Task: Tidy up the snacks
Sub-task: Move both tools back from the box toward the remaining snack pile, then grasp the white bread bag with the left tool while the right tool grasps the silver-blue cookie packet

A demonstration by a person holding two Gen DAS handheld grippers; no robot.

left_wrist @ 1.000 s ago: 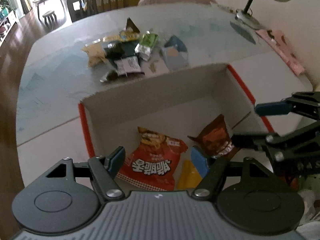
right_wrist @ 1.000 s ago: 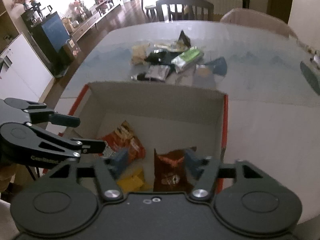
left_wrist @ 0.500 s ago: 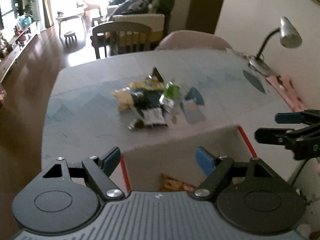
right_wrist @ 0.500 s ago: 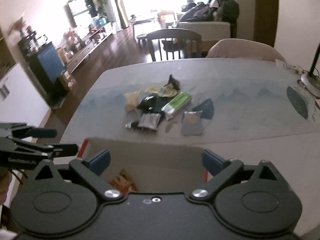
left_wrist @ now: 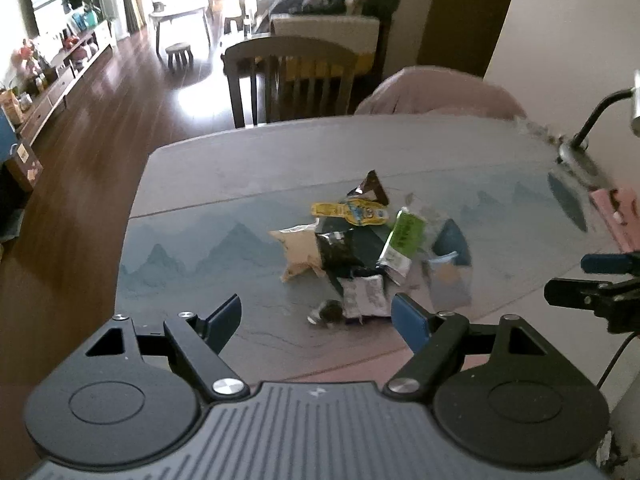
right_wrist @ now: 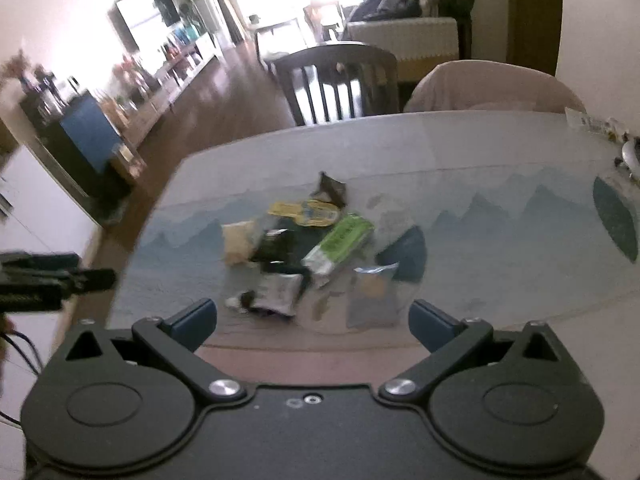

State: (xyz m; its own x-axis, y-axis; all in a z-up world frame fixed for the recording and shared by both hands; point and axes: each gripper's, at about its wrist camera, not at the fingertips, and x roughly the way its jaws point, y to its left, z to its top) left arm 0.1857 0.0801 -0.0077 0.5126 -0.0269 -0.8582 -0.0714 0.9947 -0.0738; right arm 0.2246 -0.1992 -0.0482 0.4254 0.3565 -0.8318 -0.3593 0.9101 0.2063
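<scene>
Both tongs (left_wrist: 316,318) (right_wrist: 314,318) apparently agape, empty

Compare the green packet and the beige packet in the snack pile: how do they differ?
The green packet is long and narrow with silvery ends; the beige packet is shorter, squarer and plain. The green packet lies slanted on the pile's right, the beige packet at its left edge. Both rest on the table, touched by neither open gripper.
</scene>
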